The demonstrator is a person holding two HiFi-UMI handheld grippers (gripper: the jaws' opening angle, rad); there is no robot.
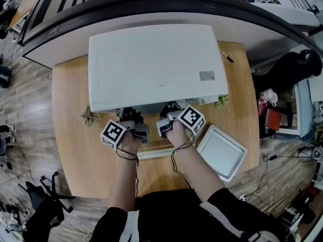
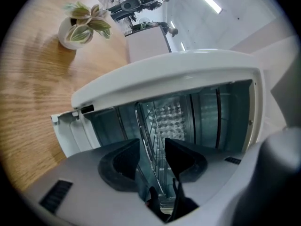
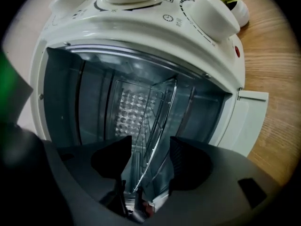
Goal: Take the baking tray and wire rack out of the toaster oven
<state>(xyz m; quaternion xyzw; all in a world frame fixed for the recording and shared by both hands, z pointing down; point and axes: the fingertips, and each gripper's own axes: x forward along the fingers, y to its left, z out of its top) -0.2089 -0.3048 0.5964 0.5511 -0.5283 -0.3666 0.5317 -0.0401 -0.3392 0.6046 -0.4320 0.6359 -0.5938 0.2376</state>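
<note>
The white toaster oven (image 1: pixel 156 64) stands on a wooden table (image 1: pixel 70 135) with its door (image 1: pixel 157 153) folded down towards me. Both grippers reach into its mouth side by side. The wire rack (image 2: pixel 151 121) sits inside the oven. Its front wire runs between the jaws of my left gripper (image 2: pixel 152 147), and the pads stand apart from it. In the right gripper view the wire rack (image 3: pixel 159 109) likewise passes through the gap of my right gripper (image 3: pixel 150 145), untouched. In the head view the left gripper (image 1: pixel 129 116) and right gripper (image 1: pixel 168 112) are at the oven front. The baking tray (image 1: pixel 222 152) lies on the table, right of the door.
Two small potted plants flank the oven, one at its left (image 1: pixel 90 117) and one at its right (image 1: pixel 221 102). A black pen (image 1: pixel 225 56) lies near the table's far right. The oven's knobs (image 3: pixel 214 11) are on its right side. A curved counter runs behind the table.
</note>
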